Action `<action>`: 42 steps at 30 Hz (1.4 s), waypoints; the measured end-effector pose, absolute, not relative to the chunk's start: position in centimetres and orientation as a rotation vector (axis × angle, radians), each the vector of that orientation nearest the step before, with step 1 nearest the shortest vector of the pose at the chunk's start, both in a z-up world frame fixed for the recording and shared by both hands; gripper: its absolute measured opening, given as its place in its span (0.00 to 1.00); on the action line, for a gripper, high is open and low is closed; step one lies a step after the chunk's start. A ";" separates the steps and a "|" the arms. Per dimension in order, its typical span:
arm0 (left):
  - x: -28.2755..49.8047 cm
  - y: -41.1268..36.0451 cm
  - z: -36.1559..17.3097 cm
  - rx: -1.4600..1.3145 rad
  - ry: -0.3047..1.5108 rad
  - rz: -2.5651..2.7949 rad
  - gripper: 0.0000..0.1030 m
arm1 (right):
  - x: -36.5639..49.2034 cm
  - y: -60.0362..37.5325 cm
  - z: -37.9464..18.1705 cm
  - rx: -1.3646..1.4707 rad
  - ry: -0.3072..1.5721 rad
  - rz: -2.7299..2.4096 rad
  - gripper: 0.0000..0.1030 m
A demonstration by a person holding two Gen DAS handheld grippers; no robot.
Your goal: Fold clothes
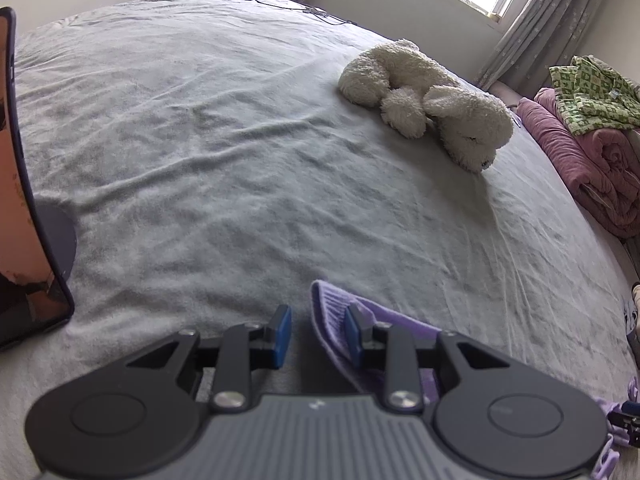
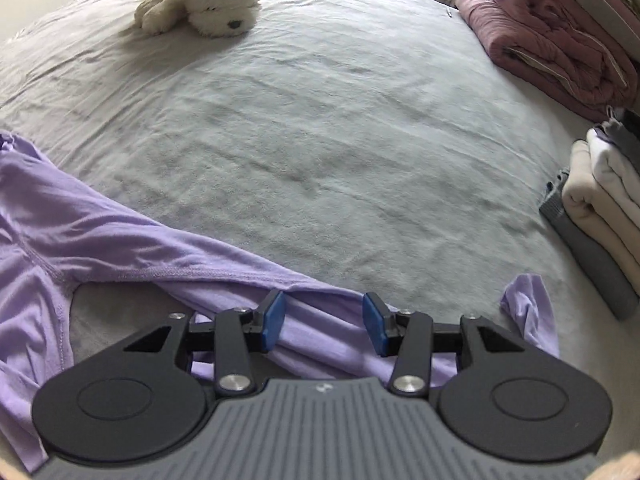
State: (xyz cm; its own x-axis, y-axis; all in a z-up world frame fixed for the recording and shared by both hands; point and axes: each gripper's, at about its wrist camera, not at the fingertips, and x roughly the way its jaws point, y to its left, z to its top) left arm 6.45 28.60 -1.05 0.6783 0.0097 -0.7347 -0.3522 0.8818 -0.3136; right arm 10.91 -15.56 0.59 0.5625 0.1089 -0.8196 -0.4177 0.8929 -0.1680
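Observation:
A lilac long-sleeved garment (image 2: 120,232) lies crumpled on the grey bedspread (image 2: 320,140). In the right wrist view one of its long folds runs from the left edge down under my right gripper (image 2: 324,322). That gripper is open, with the fabric lying loose between its blue pads (image 2: 274,320). A loose end of the cloth (image 2: 528,308) pokes up to the right. In the left wrist view my left gripper (image 1: 318,334) is open too. A ribbed edge of the garment (image 1: 332,316) stands between the jaws, close to the right pad (image 1: 354,334) and apart from the left one.
A white plush dog (image 1: 432,100) (image 2: 208,4) lies further up the bed. A rolled mauve blanket (image 2: 540,40) and a green patterned cloth (image 1: 592,96) sit at the right edge, and a stack of folded clothes (image 2: 600,200) nearer. A propped-up screen (image 1: 24,220) stands at the left.

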 end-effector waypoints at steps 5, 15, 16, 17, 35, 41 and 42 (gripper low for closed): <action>6.6 28.5 -1.2 -0.463 0.804 0.221 0.28 | 11.4 -14.3 0.5 -0.412 0.887 0.410 0.46; 6.3 28.4 -0.9 -0.450 0.782 0.222 0.09 | 9.6 -14.4 1.3 -0.356 0.817 0.440 0.01; 6.3 28.4 -0.8 -0.451 0.778 0.221 0.08 | 8.9 -14.6 2.1 -0.349 0.799 0.444 0.01; 6.2 28.4 -0.7 -0.451 0.776 0.220 0.08 | 8.3 -14.9 2.8 -0.343 0.784 0.450 0.01; 5.8 28.4 -0.6 -0.439 0.795 0.225 0.06 | -2.9 -12.6 1.3 -0.509 0.903 0.721 0.05; 5.8 29.1 -0.9 -0.441 0.808 0.183 0.10 | -1.1 -13.4 3.8 -0.377 0.868 0.731 0.28; 5.7 29.4 -1.0 -0.453 0.809 0.179 0.10 | -0.6 -13.6 4.2 -0.363 0.852 0.717 0.28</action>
State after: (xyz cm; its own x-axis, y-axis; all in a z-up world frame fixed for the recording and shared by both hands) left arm 5.71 29.37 -1.01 0.6812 -0.0163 -0.7319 -0.3239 0.8898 -0.3213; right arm -0.62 -13.56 4.21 0.4480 0.4261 -0.7860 -0.7016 0.7124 -0.0137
